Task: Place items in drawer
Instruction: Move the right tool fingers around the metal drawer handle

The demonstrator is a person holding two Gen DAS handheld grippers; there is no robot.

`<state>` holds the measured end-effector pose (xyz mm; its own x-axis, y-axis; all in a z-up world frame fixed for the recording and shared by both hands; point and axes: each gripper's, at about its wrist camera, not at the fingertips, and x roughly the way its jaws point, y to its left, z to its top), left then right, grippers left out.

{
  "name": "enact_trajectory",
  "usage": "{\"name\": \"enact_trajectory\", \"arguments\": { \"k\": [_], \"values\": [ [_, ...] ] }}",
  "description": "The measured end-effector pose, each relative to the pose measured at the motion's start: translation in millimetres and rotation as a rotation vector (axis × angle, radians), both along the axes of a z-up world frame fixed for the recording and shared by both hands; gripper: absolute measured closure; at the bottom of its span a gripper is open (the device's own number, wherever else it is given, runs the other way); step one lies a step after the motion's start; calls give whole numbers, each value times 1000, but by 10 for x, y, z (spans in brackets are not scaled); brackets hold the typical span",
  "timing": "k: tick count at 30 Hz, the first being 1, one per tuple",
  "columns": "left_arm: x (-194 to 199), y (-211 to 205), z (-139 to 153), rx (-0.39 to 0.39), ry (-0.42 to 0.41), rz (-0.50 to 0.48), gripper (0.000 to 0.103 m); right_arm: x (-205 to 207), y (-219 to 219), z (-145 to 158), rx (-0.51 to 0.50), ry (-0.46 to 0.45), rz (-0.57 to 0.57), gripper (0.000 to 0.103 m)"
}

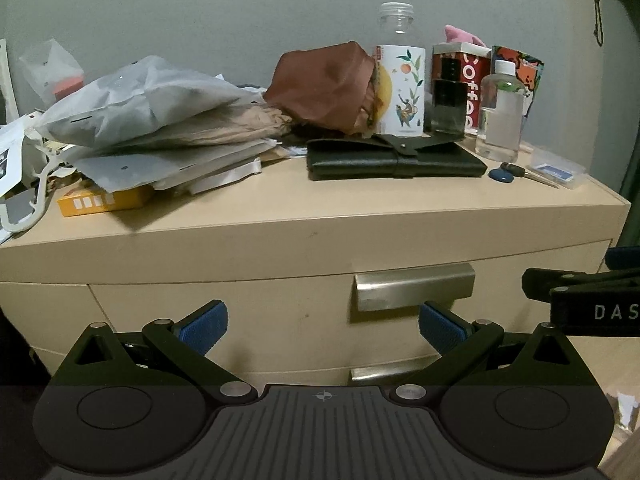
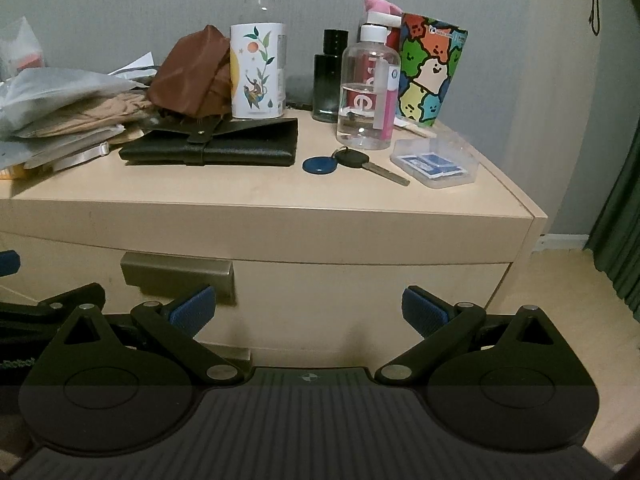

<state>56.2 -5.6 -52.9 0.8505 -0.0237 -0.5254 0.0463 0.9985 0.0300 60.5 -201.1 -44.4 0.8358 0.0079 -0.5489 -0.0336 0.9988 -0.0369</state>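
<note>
The lower drawer handle (image 1: 390,372) is largely hidden behind the left gripper (image 1: 323,326), and the brown cloth (image 1: 324,84) and a paper pile (image 1: 160,120) cover whatever lies beneath them at the far left of the dresser top (image 1: 320,208). The right gripper (image 2: 310,312) is cut off at the right edge of the left wrist view. Both sets of jaws are spread wide with nothing between them, held just in front of the top drawer (image 2: 320,292), which is shut; its metal handle (image 1: 414,286) is fully seen. On the dresser top, the black wallet (image 2: 212,146), key with blue fob (image 2: 348,162) and clear plastic case (image 2: 434,162) lie near the front right, with bare surface along the near edge. Behind them stand a labelled bottle (image 2: 258,52), a dark perfume bottle (image 2: 330,80) and a clear bottle (image 2: 368,88).
</note>
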Motion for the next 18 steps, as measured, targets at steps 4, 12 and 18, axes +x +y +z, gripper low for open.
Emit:
{"name": "enact_trajectory", "arguments": {
  "k": [4, 12, 18],
  "values": [
    [7, 93, 7, -26, 10, 9, 0, 1, 19, -13, 1, 3, 6, 0],
    [19, 254, 6, -26, 16, 25, 0, -1, 157, -33, 13, 12, 27, 0],
    [-19, 476, -1, -17, 22, 46, 0, 48, 367, -89, 24, 29, 49, 0]
  ]
}}
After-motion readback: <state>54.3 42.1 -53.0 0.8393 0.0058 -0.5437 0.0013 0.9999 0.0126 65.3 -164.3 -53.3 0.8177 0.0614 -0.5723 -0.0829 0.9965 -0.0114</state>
